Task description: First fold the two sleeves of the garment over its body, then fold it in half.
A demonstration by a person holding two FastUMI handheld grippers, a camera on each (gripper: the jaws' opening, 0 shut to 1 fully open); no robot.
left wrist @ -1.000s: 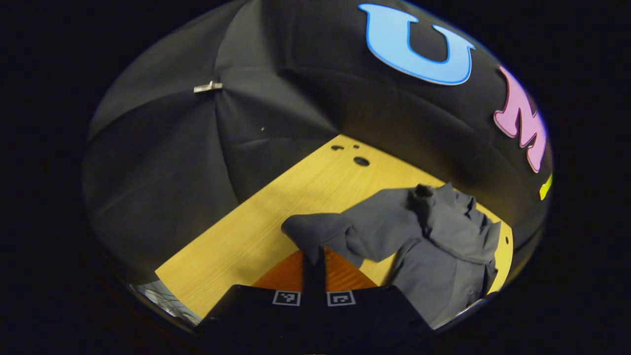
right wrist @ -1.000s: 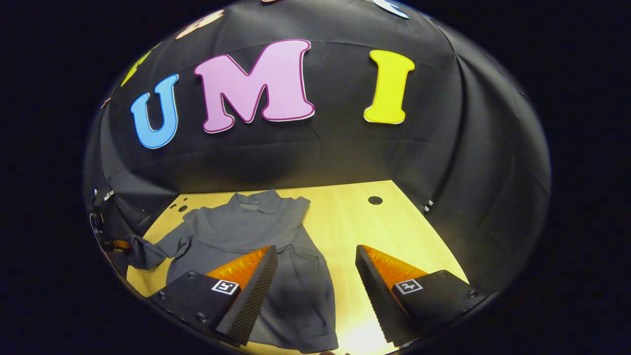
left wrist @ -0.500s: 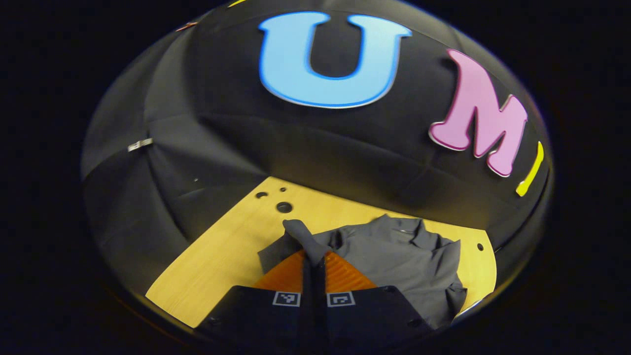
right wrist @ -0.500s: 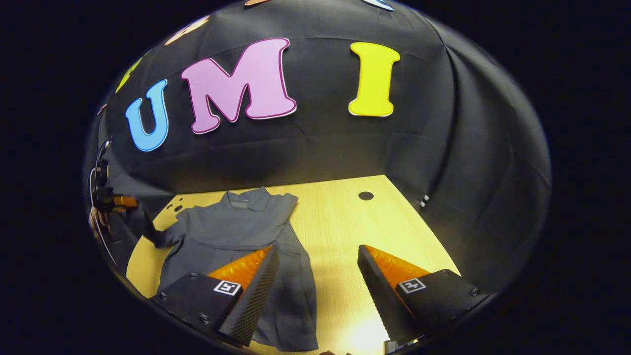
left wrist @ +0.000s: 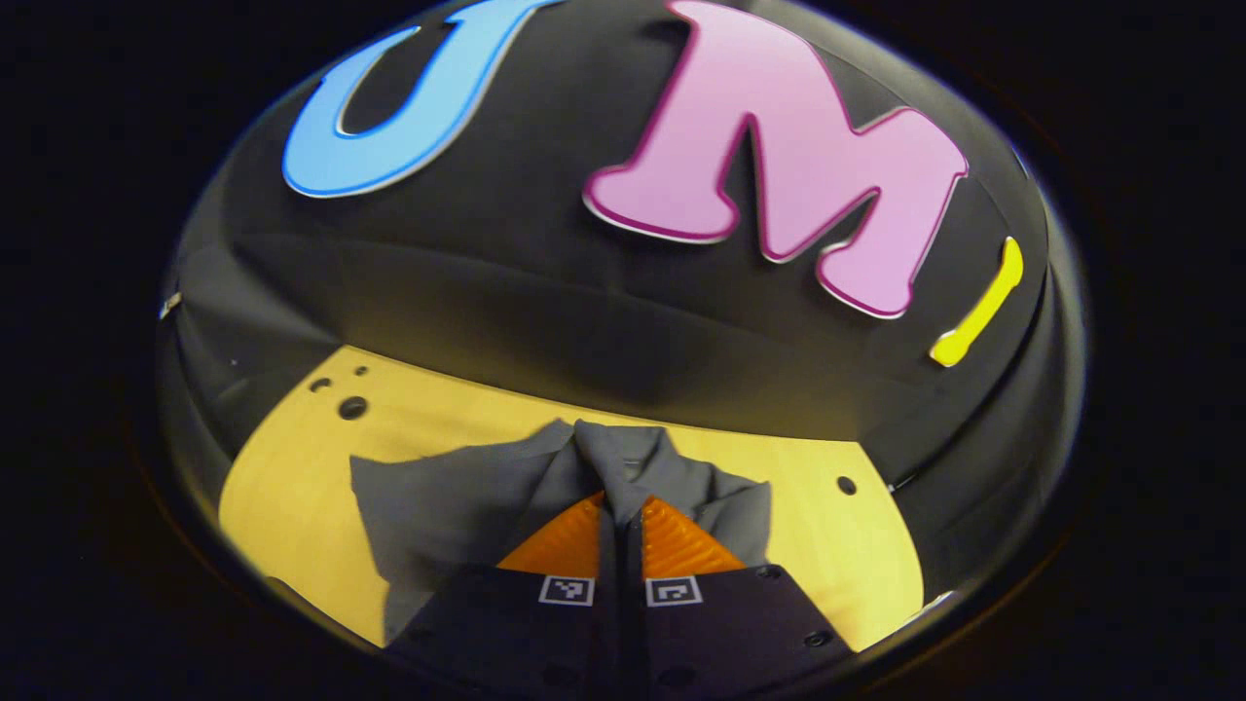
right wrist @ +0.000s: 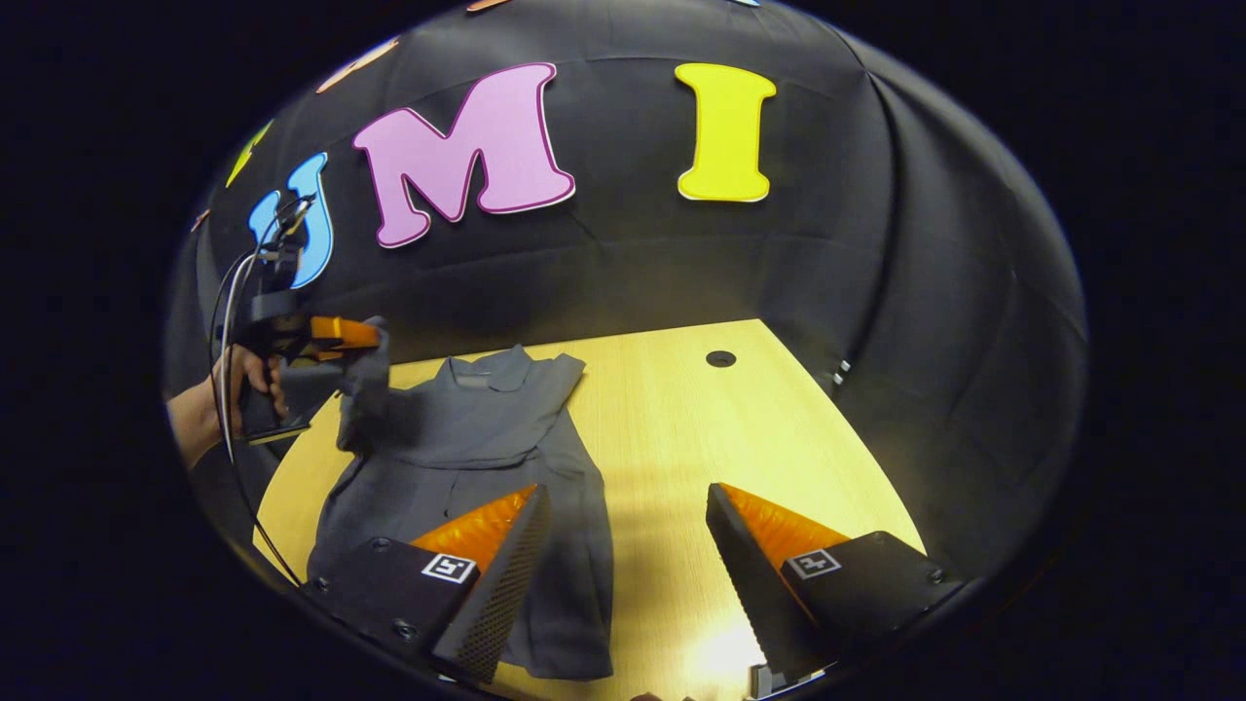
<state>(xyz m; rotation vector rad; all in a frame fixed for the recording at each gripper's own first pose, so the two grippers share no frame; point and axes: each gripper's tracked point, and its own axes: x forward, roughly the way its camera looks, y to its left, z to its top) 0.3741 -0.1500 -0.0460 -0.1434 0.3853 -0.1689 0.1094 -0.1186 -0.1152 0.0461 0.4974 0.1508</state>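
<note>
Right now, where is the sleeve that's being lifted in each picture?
Left gripper view: the sleeve is low in the middle, pinched in the left gripper.
Right gripper view: the sleeve hangs at the left, above the shirt.
Shared landmark: the shirt's collar.

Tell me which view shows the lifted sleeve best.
The right gripper view: it shows the sleeve from the side, raised off the table by the left hand-held gripper over the garment. The left gripper view shows the sleeve only as a bunched end pinched between that hand-held gripper's closed fingers.
</note>
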